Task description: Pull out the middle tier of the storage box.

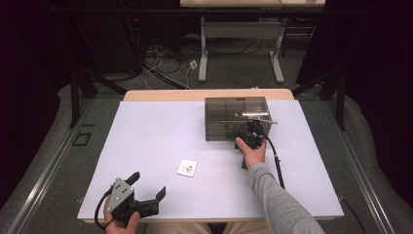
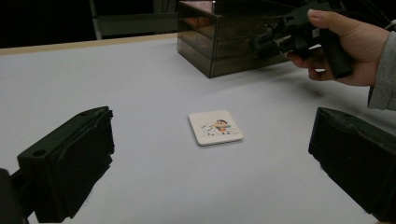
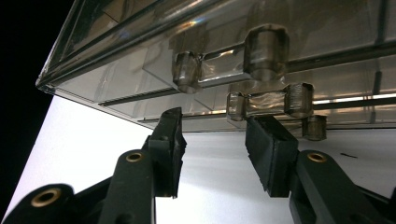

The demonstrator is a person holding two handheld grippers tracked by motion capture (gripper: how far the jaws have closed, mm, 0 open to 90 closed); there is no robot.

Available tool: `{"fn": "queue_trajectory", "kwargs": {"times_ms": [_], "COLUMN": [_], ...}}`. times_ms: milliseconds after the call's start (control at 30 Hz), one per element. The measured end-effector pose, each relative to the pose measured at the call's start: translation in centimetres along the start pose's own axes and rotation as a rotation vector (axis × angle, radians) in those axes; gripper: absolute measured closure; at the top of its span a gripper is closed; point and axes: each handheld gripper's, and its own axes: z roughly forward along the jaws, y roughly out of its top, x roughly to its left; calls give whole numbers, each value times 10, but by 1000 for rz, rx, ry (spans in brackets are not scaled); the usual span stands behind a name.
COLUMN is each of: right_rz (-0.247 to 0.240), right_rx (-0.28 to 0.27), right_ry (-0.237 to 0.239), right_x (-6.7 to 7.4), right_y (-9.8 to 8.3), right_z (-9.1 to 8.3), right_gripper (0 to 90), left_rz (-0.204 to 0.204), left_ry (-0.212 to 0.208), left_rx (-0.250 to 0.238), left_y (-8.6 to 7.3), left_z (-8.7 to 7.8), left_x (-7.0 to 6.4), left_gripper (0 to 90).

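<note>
Drawer box (image 1: 237, 117) handle just ahead (untouched), right hand-held gripper (image 1: 252, 137)

Worktop (image 1: 146, 146): white sheet over a light wood top, wood edge showing at the far side. Floor (image 1: 234, 73): grey carpet. Far: second table (image 1: 241, 29) on 2 grey legs, loose cables (image 1: 165, 63) lying left of it. Left and right: black curtains (image 1: 29, 73), dim light.

A smoky, see-through drawer box (image 1: 237, 117) stands upright at the far right of the worktop (image 1: 146, 146), its handled drawers closed.
</note>
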Motion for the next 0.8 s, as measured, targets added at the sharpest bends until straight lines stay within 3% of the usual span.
{"fn": "queue_trajectory", "kwargs": {"times_ms": [267, 800], "right_rz": [-4, 4], "right_rx": [-7, -13], "right_ry": [14, 0], "right_x": [-1, -1], "right_y": [1, 1], "right_z": [-1, -1], "right_gripper": [603, 663], "left_rz": [3, 2], "left_ry": [-1, -1], "left_rx": [1, 2], "left_y": [0, 0], "left_z": [0, 0], "left_x": [0, 0], "left_gripper": [6, 7]}}
